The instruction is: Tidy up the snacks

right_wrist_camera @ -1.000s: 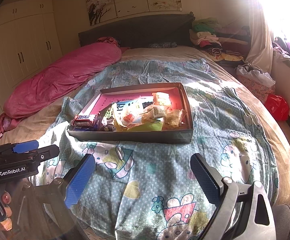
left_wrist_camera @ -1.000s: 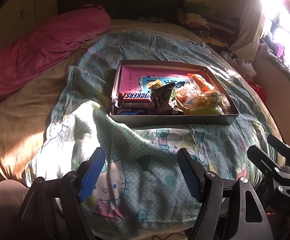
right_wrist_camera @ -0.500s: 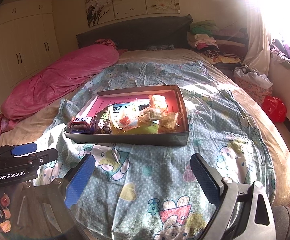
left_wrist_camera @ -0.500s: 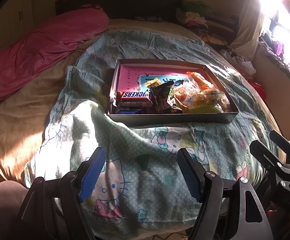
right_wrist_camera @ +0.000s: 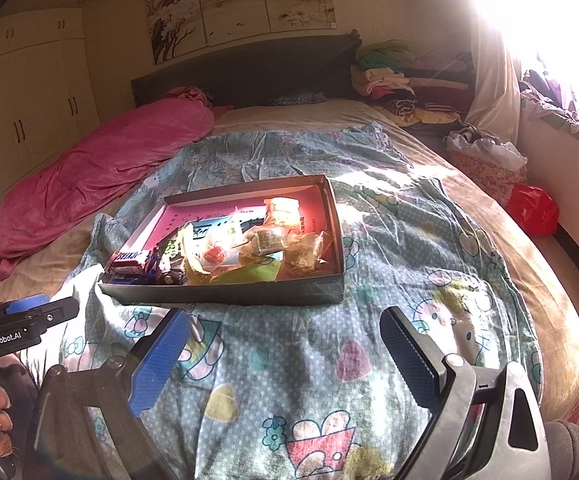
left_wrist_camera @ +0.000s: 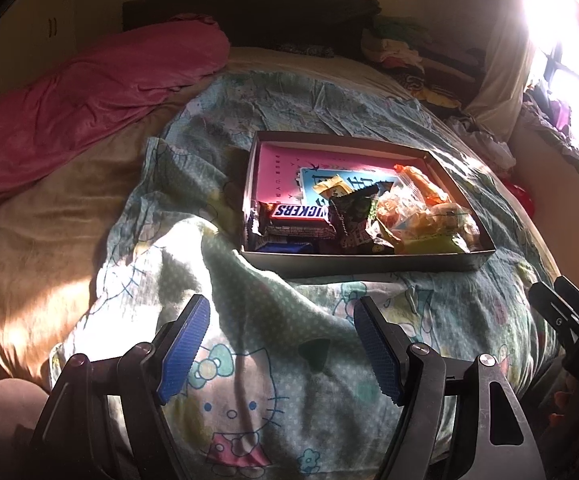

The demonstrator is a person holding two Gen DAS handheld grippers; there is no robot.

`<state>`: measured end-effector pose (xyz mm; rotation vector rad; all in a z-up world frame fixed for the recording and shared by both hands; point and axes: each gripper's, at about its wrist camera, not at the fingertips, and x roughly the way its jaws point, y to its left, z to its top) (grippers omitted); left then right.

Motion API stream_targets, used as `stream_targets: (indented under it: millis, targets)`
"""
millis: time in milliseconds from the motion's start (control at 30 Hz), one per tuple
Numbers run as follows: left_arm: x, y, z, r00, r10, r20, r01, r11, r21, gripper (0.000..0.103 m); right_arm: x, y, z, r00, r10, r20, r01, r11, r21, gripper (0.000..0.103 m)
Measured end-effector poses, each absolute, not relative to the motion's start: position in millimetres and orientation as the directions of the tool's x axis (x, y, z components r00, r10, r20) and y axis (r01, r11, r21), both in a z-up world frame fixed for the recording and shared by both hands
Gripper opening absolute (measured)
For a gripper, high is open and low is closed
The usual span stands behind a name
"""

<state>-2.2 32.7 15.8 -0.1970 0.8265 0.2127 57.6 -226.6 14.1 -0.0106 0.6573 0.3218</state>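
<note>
I have both grippers low over the blanket [right_wrist_camera: 281, 360], short of the box [left_wrist_camera: 365, 262], and each has its jaws spread wide with nothing between them. From the left gripper [left_wrist_camera: 281, 344] the box sits straight ahead, beyond the fingertips and slightly to their right; from the right gripper [right_wrist_camera: 285, 344] it lies ahead and a little to the left. The snacks [right_wrist_camera: 249, 244] are all inside the box, heaped toward its near wall: a chocolate bar [left_wrist_camera: 301, 214] at the near left corner, crinkly clear bags [left_wrist_camera: 421, 208] to the right. The heap could be sorted or still waiting, I cannot say which. If I go in, I would come over the near wall from above, pinch one wrapper by its middle, and keep the other gripper clear of the thin cardboard wall, since the soft bed lets the box tip.
</note>
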Motion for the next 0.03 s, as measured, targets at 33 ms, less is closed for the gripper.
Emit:
stream_targets:
  millis: [33]
  targets:
    - [0.3, 39.1, 16.7, 0.663, 0.128, -0.738, -0.269, 0.96, -0.075, 0.076, 64.1, -232.6, 13.9, 0.75, 0.278, -0.6, -0.275, 0.956, 0.1, 0.097]
